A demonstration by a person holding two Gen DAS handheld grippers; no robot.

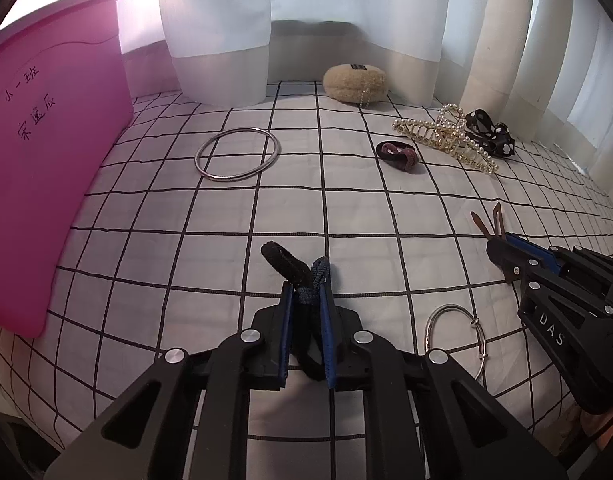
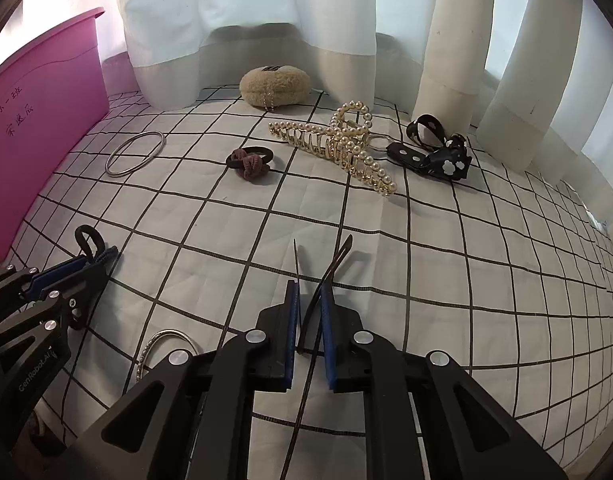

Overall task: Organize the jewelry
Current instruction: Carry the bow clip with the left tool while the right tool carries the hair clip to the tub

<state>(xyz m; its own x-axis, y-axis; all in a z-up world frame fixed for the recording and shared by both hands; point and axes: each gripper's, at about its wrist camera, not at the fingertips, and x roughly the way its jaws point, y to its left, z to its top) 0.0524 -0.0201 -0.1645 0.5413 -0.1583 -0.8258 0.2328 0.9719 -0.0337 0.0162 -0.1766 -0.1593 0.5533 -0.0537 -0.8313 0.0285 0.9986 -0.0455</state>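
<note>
My left gripper (image 1: 306, 292) is shut on a black and dark-blue hair tie (image 1: 296, 270) and holds it just above the checked sheet; it also shows in the right wrist view (image 2: 102, 258). My right gripper (image 2: 308, 290) is shut on a thin brown hairpin (image 2: 328, 266), whose two prongs stick out past the fingertips; it also shows in the left wrist view (image 1: 502, 240). On the sheet lie a silver bangle (image 1: 237, 153), a maroon hair tie (image 1: 398, 156), a pearl claw clip (image 1: 446, 138), a black dotted bow (image 1: 492, 134) and a beige plush clip (image 1: 354, 82).
A pink bin (image 1: 46, 160) with handwritten characters stands at the left. A second silver bracelet (image 1: 454, 336) lies near me between the grippers. White curtains (image 1: 346, 20) hang along the back and right. The checked sheet (image 1: 346, 208) covers the whole surface.
</note>
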